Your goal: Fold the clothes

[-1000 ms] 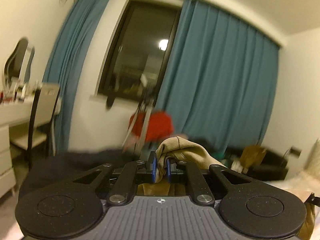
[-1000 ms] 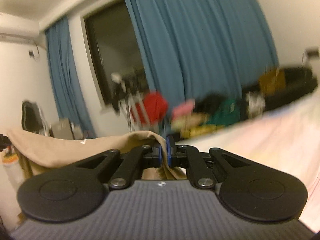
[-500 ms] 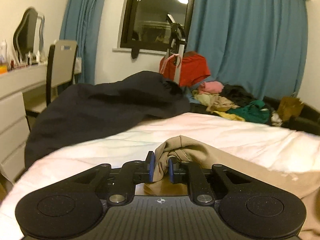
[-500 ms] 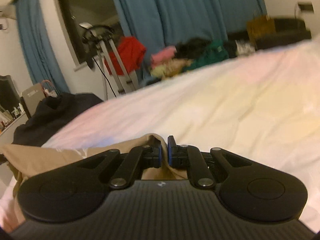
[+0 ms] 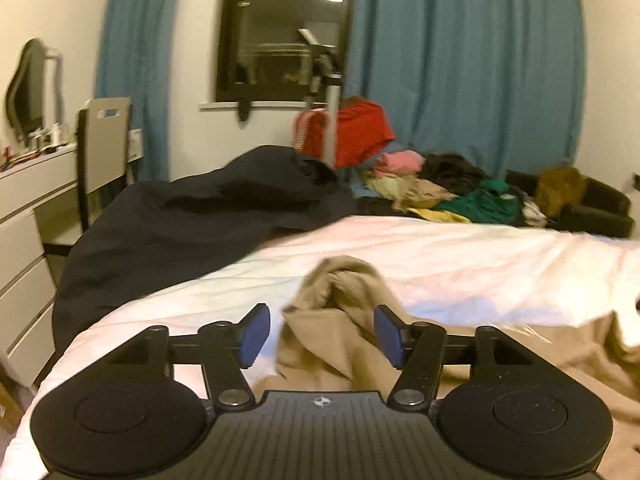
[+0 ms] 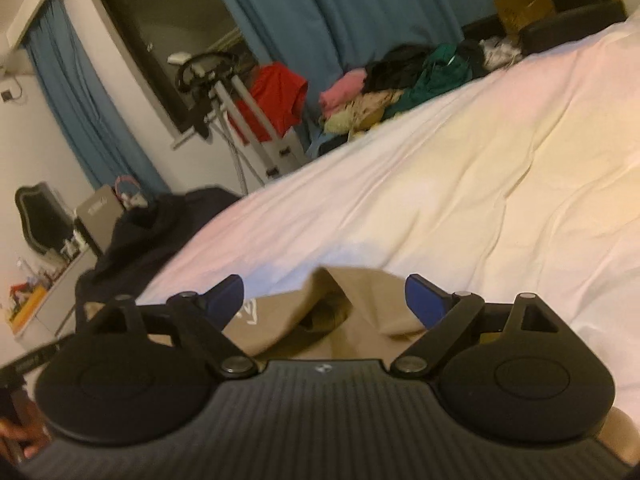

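Observation:
A tan garment (image 5: 340, 320) lies on the white bed sheet (image 5: 460, 256), bunched into a loose peak just ahead of my left gripper (image 5: 322, 336). That gripper is open, its blue pads (image 5: 256, 334) apart on either side of the cloth without pinching it. In the right wrist view the same tan garment (image 6: 360, 316) lies spread with a raised fold between the blue pads (image 6: 420, 300) of my right gripper (image 6: 324, 296), which is also open. The sheet (image 6: 460, 184) stretches away beyond it.
A dark blanket (image 5: 192, 216) covers the bed's far left corner. Behind the bed are a pile of mixed clothes (image 5: 452, 188), a red garment (image 5: 360, 132) hung on a stand, teal curtains (image 5: 460, 60), and a white dresser (image 5: 28, 200) with a chair (image 5: 104, 140).
Both grippers came down from mid-air to the bed with the tan garment, then opened and let go of it. The cloth now rests on the sheet.

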The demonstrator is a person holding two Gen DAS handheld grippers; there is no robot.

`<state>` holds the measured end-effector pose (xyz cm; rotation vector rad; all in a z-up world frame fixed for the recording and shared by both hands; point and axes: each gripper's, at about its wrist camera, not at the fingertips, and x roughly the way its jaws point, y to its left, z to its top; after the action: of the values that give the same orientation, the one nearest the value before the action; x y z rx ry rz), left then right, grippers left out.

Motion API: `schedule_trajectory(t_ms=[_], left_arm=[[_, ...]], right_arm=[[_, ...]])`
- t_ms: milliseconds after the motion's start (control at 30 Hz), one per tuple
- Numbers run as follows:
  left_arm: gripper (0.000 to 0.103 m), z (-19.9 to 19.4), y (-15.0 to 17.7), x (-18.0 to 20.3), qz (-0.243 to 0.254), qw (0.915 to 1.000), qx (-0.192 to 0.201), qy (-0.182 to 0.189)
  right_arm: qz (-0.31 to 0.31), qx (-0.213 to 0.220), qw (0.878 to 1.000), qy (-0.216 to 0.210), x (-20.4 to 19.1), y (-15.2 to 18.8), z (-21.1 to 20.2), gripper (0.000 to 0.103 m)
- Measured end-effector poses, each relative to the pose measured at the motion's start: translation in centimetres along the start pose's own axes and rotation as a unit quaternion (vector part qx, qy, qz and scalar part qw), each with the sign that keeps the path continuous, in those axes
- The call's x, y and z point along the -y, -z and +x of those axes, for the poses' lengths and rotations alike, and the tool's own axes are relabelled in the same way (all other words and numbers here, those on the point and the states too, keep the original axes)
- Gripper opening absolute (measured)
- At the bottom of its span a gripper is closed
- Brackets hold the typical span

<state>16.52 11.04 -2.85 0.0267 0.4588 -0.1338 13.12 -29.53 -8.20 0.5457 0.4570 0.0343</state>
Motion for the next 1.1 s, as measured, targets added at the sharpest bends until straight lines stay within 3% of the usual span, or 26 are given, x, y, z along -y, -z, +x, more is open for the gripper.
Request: schedule_trajectory(t_ms=[100,233,300,400,500,600,800,933,1100], left_arm=[[0.068,-1.7,0.6,2.1,0.054,0.9982,0.006,0.026],[0.068,-2.5,2.0,5.3,0.121,0.989,-0.007,0.084],[0.068,-1.8,2.5,6.7,0.119,0.9852,-0.032,0.119],[0.066,1.2,2.8,8.5,0.07,0.9808,-0.093,0.156],[0.064,4.6,2.4,10.2,0.049,0.9809,-0.135,0.131],[0.062,7.8,1.1,10.6,0.008,0.9817,-0.151,0.116],[0.062,11.7,-3.0,11.5,-0.017,0.992,-0.088,0.089],[0.062,13.3,-3.9,11.9,-0.006,0.9935,-0.093,0.066],[0.062,11.5,-3.3,11.5,0.028,0.9903,-0.094,0.099]], right_arm=[[0.011,0.0,1.0,0.022,-0.3,0.2,-2.8,0.089],[0.004,-0.002,1.0,0.03,-0.7,0.7,-4.5,0.089],[-0.004,0.0,1.0,0.03,-0.9,1.0,-5.0,0.089],[-0.014,0.002,0.999,0.029,-1.3,1.3,-5.7,0.089],[-0.026,0.004,0.999,0.034,-1.5,1.6,-5.9,0.089],[-0.019,-0.009,0.999,0.037,-0.7,1.8,-5.1,0.089],[-0.007,-0.023,0.999,0.026,0.6,1.5,-3.4,0.089],[-0.003,-0.032,0.999,0.028,1.4,1.6,-2.3,0.089],[0.02,-0.043,0.999,0.021,2.2,1.5,-1.9,0.089]])
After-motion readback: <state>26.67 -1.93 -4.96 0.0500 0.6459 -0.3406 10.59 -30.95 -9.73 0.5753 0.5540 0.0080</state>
